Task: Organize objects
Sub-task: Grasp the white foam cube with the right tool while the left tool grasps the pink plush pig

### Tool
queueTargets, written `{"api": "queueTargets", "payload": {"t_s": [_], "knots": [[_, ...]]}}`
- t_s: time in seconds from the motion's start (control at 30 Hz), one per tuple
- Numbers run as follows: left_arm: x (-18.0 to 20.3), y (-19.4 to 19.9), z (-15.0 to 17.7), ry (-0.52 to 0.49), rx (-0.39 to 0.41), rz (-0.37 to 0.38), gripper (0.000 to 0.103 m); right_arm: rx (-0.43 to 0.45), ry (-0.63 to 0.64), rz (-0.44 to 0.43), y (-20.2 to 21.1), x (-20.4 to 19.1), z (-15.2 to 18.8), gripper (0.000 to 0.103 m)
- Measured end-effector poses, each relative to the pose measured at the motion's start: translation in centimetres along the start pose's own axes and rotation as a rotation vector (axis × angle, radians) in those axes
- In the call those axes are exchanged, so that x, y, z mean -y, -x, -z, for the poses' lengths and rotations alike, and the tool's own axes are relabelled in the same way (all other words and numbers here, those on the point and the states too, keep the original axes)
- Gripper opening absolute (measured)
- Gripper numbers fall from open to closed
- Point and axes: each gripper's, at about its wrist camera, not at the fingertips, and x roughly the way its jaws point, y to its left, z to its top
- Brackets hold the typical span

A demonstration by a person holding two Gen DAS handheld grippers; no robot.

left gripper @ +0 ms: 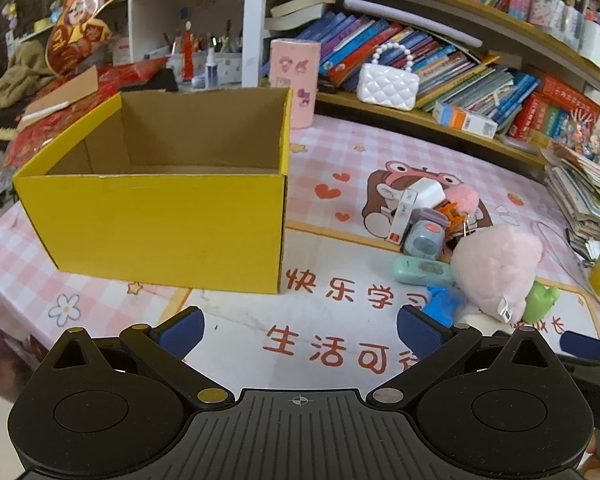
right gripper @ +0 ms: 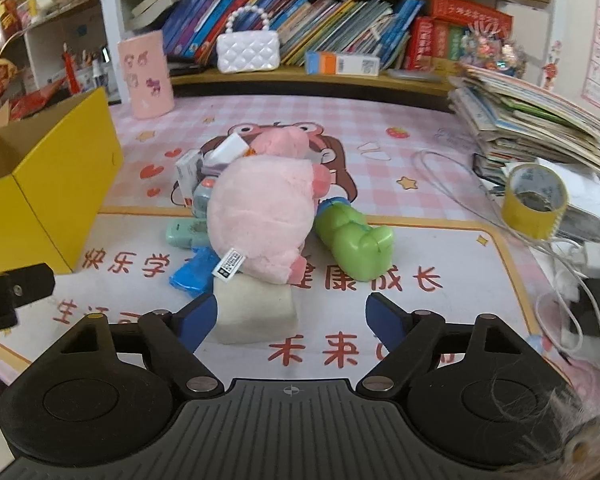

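The pile to sort sits mid-counter on the cartoon mat (right gripper: 440, 120): pink plush (right gripper: 260, 216) on top, resting partly on a white block (right gripper: 256, 312), with a green bottle-shaped toy (right gripper: 354, 240) just beside it, a blue crumpled thing (right gripper: 192, 272), a mint gadget (right gripper: 184, 232) and small boxes behind. Plush covers most of the rest, so I read it as the piece to clear early.

My right gripper (right gripper: 290, 316) is lined up on the white block: left finger pad (right gripper: 198, 316) against its edge or nearly so, I can't tell which; right pad apart from it. Fingers partly open, nothing clamped. No grasp yet.

Yellow box (left gripper: 160, 216) stands open-topped to the left of the pile, near it, so a short carry. What shows of its inside is empty, but its front wall hides the floor.

My left gripper (left gripper: 300, 332) hovers over bare counter in front of the box, fingers wide open, nothing between them. Looks parked clear of the right's work.

Tape roll (right gripper: 534, 200) and cables (right gripper: 460, 200) sit well off to the right.
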Motion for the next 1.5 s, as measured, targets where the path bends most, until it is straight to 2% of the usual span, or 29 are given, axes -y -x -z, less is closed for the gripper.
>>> {"api": "queueTargets", "payload": {"t_s": [0.17, 0.3, 0.37, 0.4, 0.47, 0.57, 0.7, 0.83, 1.07, 1.27, 1.37, 1.4, 1.5], "knots": [[0.8, 0.1, 0.0, 0.003, 0.001, -0.02, 0.103, -0.059, 0.034, -0.088, -1.7, 0.2, 0.1, 0.081], [1.5, 0.5, -0.3, -0.006, 0.018, -0.019, 0.103, -0.064, 0.067, -0.148, -2.6, -0.4, -0.1, 0.08], [2.0, 0.8, -0.6, -0.015, 0.028, -0.013, 0.103, -0.072, 0.086, -0.168, -3.2, -0.7, 0.0, 0.068], [2.3, 0.9, -0.9, -0.019, 0.034, -0.009, 0.102, -0.082, 0.102, -0.162, -3.6, -1.0, 0.1, 0.067], [2.8, 1.1, -1.5, -0.027, 0.05, 0.008, 0.102, -0.078, 0.136, -0.14, -4.0, -1.1, 0.2, 0.052], [4.1, 0.7, -2.5, -0.05, 0.06, 0.062, 0.102, -0.076, 0.144, -0.177, -3.7, -0.1, 0.2, 0.046], [6.7, -0.7, -3.5, -0.094, 0.045, 0.155, 0.102, -0.082, 0.137, -0.214, -2.9, 1.3, 0.4, 0.044], [10.2, -2.2, -4.1, -0.17, 0.038, 0.223, 0.102, -0.07, 0.208, -0.195, -1.7, 2.1, 0.8, 0.044], [14.1, -4.7, -3.1, -0.223, -0.078, 0.327, 0.102, -0.048, 0.233, -0.166, 0.0, 4.6, 1.6, 0.044], [16.8, -6.4, -2.0, -0.302, -0.115, 0.326, 0.101, -0.078, 0.211, -0.176, -0.5, 5.5, 1.9, 0.044], [17.3, -7.7, -1.8, -0.325, -0.147, 0.302, 0.089, -0.073, 0.228, -0.189, -0.5, 5.1, 1.8, 0.044], [17.4, -8.0, -1.7, -0.333, -0.148, 0.29, 0.079, -0.072, 0.235, -0.193, -0.5, 5.0, 1.8, 0.044], [16.6, -7.7, -2.1, -0.33, -0.135, 0.302, 0.069, -0.068, 0.247, -0.197, -0.5, 4.6, 1.8, 0.044]]}}
